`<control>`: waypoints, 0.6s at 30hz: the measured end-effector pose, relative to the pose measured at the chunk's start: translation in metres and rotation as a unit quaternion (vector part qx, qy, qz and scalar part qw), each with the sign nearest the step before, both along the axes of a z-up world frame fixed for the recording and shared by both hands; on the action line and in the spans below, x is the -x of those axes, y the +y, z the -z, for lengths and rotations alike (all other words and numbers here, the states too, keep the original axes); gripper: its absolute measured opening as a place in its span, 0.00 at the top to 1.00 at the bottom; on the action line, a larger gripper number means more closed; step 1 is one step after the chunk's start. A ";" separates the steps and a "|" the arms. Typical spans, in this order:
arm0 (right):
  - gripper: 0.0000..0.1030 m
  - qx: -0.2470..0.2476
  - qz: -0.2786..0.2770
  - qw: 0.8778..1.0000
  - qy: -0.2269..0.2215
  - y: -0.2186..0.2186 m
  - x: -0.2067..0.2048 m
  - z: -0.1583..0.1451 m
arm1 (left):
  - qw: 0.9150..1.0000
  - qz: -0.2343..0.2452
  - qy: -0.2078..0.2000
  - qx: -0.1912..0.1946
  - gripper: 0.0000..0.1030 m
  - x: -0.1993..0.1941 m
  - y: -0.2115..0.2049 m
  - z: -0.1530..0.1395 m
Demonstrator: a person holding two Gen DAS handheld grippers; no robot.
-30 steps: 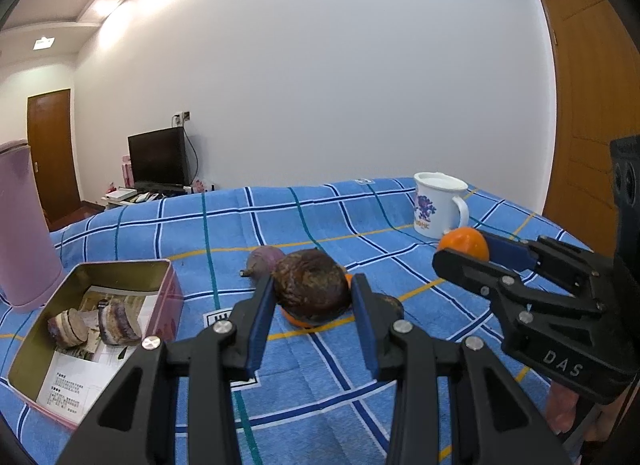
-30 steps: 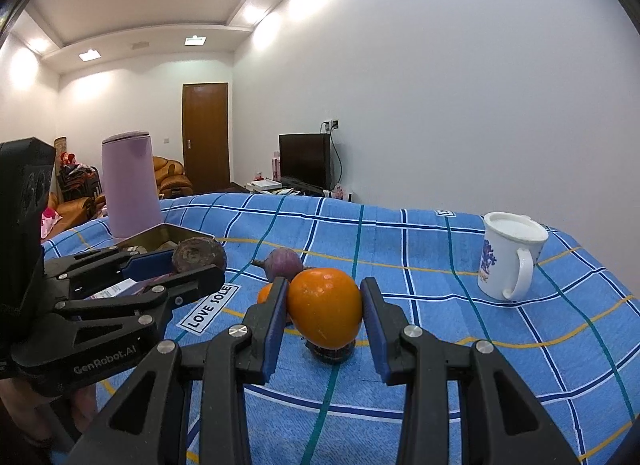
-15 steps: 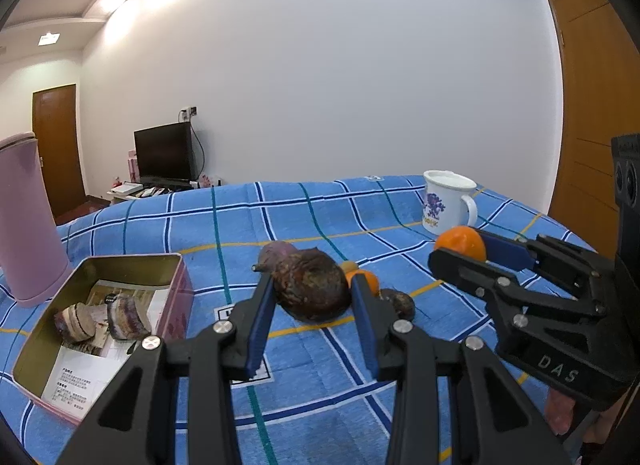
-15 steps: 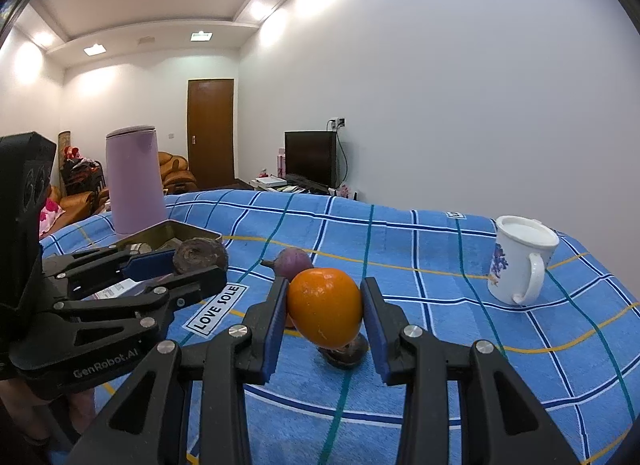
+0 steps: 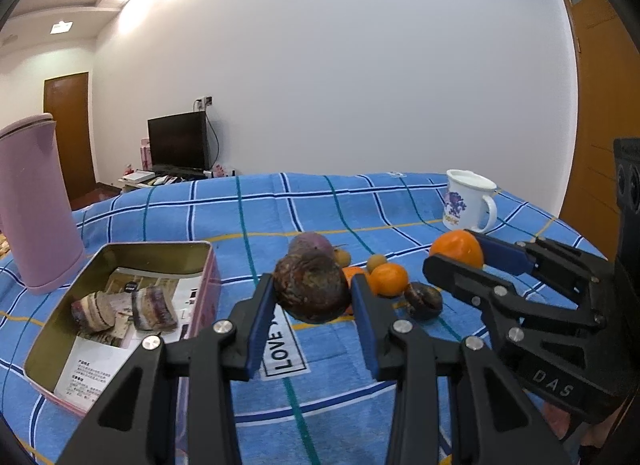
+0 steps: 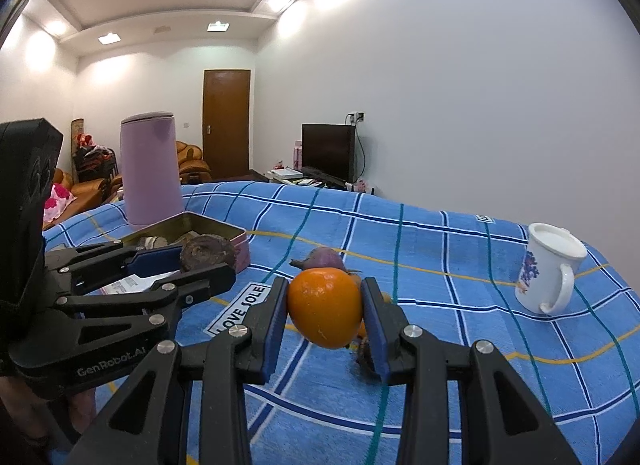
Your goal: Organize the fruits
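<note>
My left gripper point(image 5: 314, 297) pinches a dark brown, mottled fruit point(image 5: 312, 291) between its blue pads, held up off the blue checked cloth point(image 5: 280, 209). My right gripper point(image 6: 325, 313) pinches an orange fruit point(image 6: 325, 307) the same way, both pads pressed against its sides. Each tool shows in the other's camera: the left body reads "GenRobot.AI" in the right wrist view, and the right body reads "DAS" in the left wrist view. Just beyond the left fingertips a white patch on the cloth point(image 5: 282, 349) reads "LOVE", and the right wrist view shows it in full as "LOVE SOLE". To the left of my left gripper sits an open pink tin point(image 5: 208, 289) holding two striped brownish pieces point(image 5: 124, 309) on a printed leaflet whose small text I cannot read. Past the fingertips, between the two tools, lies a small heap on the cloth: a small orange point(image 5: 388, 279), a dark wrinkled fruit point(image 5: 423, 299) beside it, a purple fruit point(image 5: 312, 245) behind, and two small tan ones point(image 5: 376, 262). Farther off to the left stands a tall lilac container point(image 5: 34, 205), and far to the right a white mug point(image 5: 468, 201) with a purple flower print and lettering too small to read. Beyond the cloth's far edge a dark television point(image 5: 178, 143) stands against the wall.
</note>
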State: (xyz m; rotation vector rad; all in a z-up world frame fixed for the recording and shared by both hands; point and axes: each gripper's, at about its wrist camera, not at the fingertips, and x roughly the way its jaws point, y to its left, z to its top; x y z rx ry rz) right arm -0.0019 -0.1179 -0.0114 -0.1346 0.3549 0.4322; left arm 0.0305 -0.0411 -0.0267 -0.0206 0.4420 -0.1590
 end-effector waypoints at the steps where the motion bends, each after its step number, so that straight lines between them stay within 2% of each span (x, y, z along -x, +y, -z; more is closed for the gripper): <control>1: 0.63 0.001 -0.002 1.000 0.001 0.002 0.000 0.000 | 1.000 -0.002 0.001 0.001 0.61 0.000 0.002 0.000; 18: 0.63 0.003 -0.055 0.998 0.027 0.046 -0.016 -0.001 | 0.998 -0.055 0.023 0.007 0.61 -0.002 0.058 0.005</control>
